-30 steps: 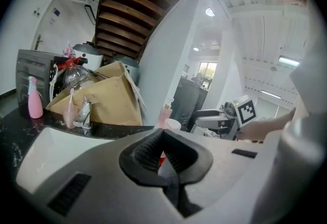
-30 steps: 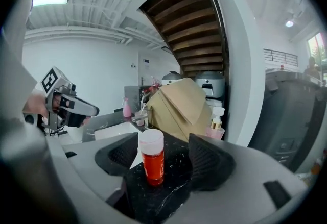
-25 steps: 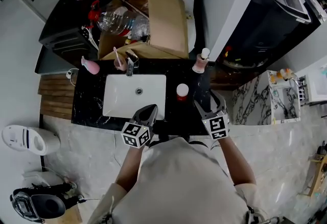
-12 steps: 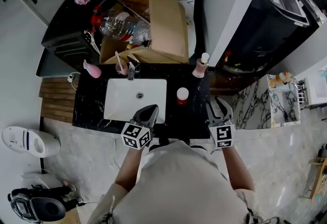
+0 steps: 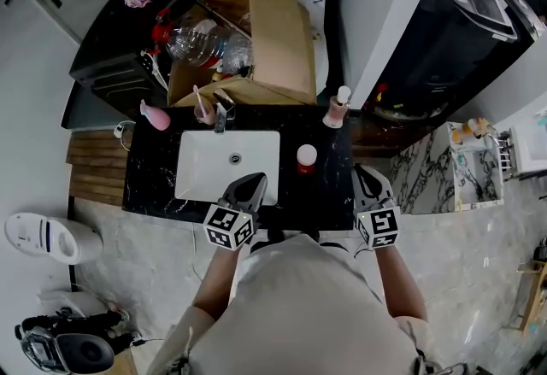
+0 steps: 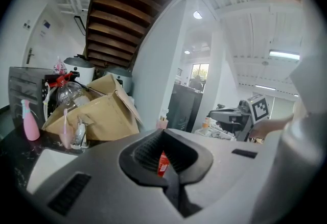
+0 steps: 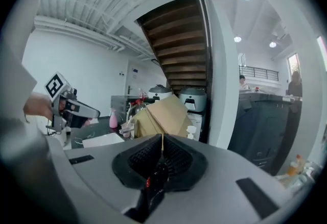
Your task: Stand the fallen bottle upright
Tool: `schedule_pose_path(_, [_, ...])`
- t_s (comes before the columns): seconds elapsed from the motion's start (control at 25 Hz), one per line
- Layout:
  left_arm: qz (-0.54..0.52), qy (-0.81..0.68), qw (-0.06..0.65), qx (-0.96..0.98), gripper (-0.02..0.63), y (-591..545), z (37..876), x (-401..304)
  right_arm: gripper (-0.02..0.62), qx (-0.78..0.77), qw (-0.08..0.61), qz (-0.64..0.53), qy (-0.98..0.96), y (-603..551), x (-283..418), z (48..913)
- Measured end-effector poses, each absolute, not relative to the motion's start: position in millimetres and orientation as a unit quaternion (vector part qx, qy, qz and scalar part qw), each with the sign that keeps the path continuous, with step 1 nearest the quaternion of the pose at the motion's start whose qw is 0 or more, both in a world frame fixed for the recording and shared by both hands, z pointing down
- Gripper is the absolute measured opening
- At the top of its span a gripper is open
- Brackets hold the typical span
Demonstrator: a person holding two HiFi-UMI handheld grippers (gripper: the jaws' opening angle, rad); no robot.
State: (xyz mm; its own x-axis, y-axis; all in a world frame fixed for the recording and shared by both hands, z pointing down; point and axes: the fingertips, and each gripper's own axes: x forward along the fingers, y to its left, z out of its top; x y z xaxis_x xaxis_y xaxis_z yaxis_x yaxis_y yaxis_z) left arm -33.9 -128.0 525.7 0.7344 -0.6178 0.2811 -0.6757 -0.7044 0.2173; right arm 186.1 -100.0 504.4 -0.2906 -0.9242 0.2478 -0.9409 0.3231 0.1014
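– Right gripper [image 5: 367, 178] first: we see its jaws pressed together on nothing, and they've just been closing. Left gripper [image 5: 249, 185] looks pinched together too, nothing held. Where's the bottle for you?

– We've got the red bottle [image 5: 306, 156] standing upright, white cap on top, on the black counter [image 5: 335, 194], clear of both tools. From it, the white sink [image 5: 201, 168] sits at 9 o'clock, the pump bottle [image 5: 337, 107] at 1, and the cardboard box [image 5: 282, 32] at 12. Our right gripper hangs at 4 o'clock near the counter's edge, the left one at 8 by the sink's near rim. In the left gripper view we spot the bottle well beyond the tips.
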Motion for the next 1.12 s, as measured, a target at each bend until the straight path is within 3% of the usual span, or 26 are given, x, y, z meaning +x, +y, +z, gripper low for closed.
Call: schedule_pose_path(1.12, [0.085, -0.358, 0.164, 0.915, 0.008, -132.5, 529.4, -45.9, 0.030, 0.568, 0.115, 0.053, -0.813, -104.2, 171.1, 508.5])
